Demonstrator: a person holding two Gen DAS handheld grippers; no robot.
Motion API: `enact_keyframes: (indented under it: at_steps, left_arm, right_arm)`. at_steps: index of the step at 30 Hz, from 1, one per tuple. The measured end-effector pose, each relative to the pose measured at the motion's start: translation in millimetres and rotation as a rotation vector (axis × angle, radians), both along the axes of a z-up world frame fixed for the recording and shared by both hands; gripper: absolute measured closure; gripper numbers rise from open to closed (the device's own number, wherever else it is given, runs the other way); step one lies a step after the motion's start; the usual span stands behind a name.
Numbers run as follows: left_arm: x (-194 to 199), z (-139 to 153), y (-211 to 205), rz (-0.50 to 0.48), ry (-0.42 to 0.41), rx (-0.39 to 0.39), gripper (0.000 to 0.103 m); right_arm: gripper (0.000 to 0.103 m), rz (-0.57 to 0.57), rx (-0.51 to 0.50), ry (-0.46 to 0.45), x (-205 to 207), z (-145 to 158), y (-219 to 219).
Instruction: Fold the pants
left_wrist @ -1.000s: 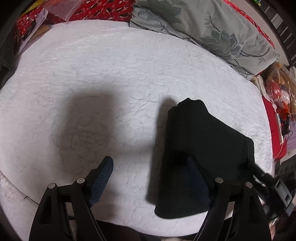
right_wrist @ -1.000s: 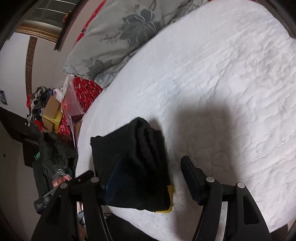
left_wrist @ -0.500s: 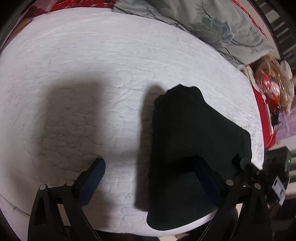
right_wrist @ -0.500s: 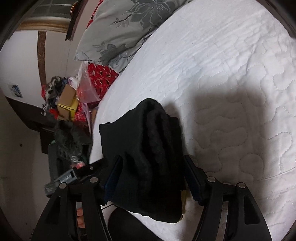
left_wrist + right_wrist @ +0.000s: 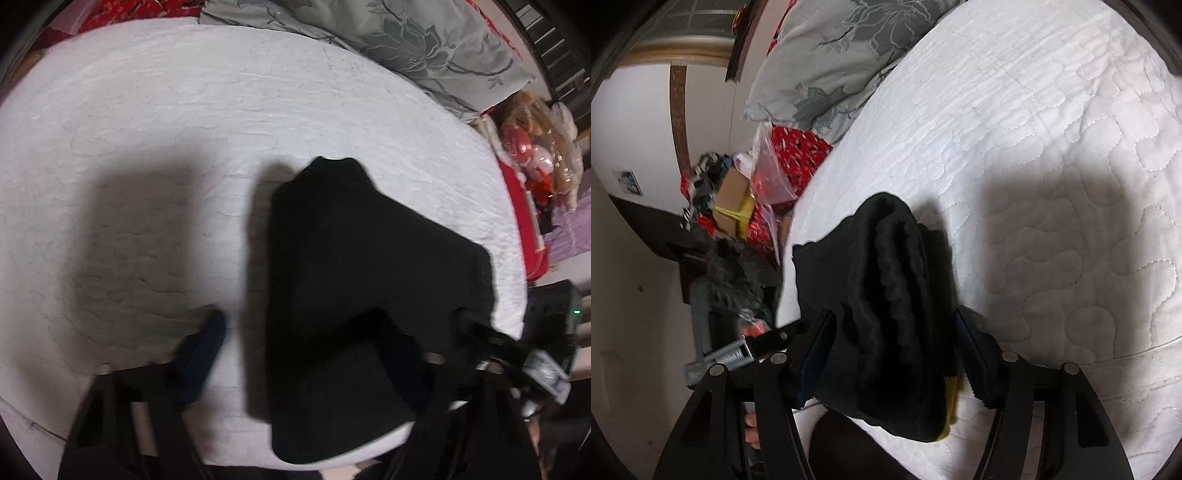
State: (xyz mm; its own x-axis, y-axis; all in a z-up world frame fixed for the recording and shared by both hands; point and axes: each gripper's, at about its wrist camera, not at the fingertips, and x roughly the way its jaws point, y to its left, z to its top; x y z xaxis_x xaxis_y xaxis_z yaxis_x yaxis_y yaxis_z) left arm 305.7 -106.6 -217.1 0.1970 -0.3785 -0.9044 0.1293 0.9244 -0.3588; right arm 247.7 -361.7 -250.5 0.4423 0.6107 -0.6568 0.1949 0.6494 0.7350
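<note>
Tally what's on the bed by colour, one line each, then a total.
Black: 1, the folded pants
Grey floral: 1, the pillow
Total: 2

Black pants (image 5: 354,266), folded into a thick bundle, near bed edge.

We see the white quilted bedspread (image 5: 184,129) lying bare across most of its width, left of and beyond the folded black pants (image 5: 351,277), so there a gripper has open passage. The grey floral pillow (image 5: 406,40) blocks the far edge. In the right wrist view, a heap of red bags and boxes (image 5: 757,192) crowds the floor just beside the bed's edge, near the pants.
</note>
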Motion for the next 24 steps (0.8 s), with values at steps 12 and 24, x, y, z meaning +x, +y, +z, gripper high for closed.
enact_keyframes:
  at_steps: [12,24]
  left_arm:
    - [-13.4,19.9,24.4,0.082,0.043,-0.186,0.075]
    - [45.4,81.5,67.1,0.176,-0.116,-0.092,0.075]
  right_arm:
    - [0.074,0.055,-0.122,-0.062,-6.4,45.8,19.9]
    - [0.074,0.079,-0.14,-0.135,82.9,72.9,65.0]
